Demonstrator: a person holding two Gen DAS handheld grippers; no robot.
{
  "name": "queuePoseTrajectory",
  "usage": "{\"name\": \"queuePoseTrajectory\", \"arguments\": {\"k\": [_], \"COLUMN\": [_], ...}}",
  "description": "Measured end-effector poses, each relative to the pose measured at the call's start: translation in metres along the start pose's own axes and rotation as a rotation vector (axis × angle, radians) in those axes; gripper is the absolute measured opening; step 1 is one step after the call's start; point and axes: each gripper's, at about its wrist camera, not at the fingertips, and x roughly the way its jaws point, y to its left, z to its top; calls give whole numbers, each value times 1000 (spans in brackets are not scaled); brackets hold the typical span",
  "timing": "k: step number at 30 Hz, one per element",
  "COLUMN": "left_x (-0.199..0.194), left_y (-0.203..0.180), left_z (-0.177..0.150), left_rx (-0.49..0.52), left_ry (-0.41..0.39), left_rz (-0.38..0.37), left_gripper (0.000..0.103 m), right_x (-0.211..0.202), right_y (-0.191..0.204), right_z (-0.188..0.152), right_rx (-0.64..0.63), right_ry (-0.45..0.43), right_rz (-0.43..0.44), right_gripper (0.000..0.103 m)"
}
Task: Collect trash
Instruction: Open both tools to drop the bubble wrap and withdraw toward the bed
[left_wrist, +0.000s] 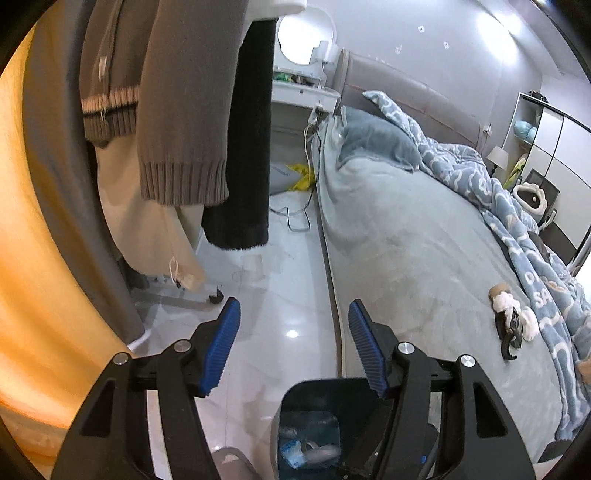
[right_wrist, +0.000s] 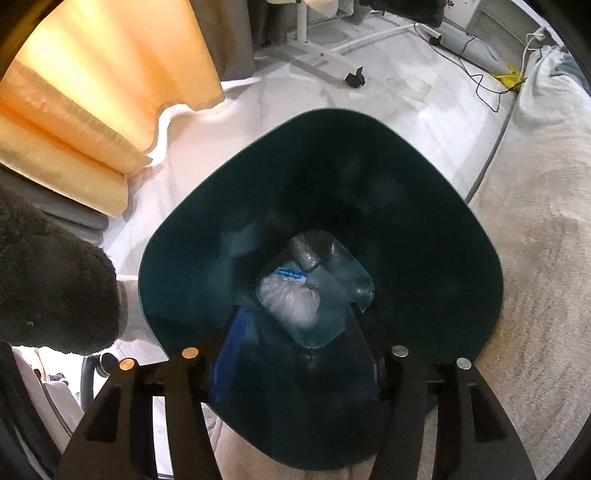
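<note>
Bedroom floor: right hand-held gripper (right_wrist: 295, 332) spread, empty, inside bin (right_wrist: 424, 221); bottle (right_wrist: 291, 301) dropped. Risk: withdrawal snagging rim, tipping bin. Left hand-held gripper (left_wrist: 293, 347) spread, empty.

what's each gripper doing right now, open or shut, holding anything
left gripper: open, empty, above the floor beside the bed.
right gripper: jaws apart, nothing between them, pointing down into the trash bin over the plastic bottle.

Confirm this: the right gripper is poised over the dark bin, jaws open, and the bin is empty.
Not empty. The right wrist view shows the bin holding a crumpled clear plastic bottle at the bottom. The right gripper does sit over it, jaws open, nothing between them.
</note>
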Motion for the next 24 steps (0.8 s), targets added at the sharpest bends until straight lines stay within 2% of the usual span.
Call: {"name": "queuePoseTrajectory", "arguments": {"k": [3, 5, 8, 13, 16, 24], "left_x": [-11, -16, -21, -23, -23, -18], "left_y": [-9, -16, -29, -50, -61, -96], "left_z": [6, 9, 12, 17, 18, 20], "left_rx": [30, 46, 56, 78, 92, 116], "left_ry": [-53, -82, -106, -132, -141, -150], "left_rz": [12, 16, -1, -10, -8, -38], "left_gripper": [67, 68, 69, 71, 73, 74], "right_x": [-10, -20, -34, -67, -87, -151], "right_y": [-2, -4, -6, -13, -19, -59], "right_z": [0, 0, -1, -5, -9, -35], "right_rx": [6, 10, 14, 22, 31, 98], "right_ry": [-31, -57, -93, -195, -256, -434], "right_rz": [6, 7, 1, -13, -35, -112], "right_gripper": [59, 66, 66, 66, 70, 72]}}
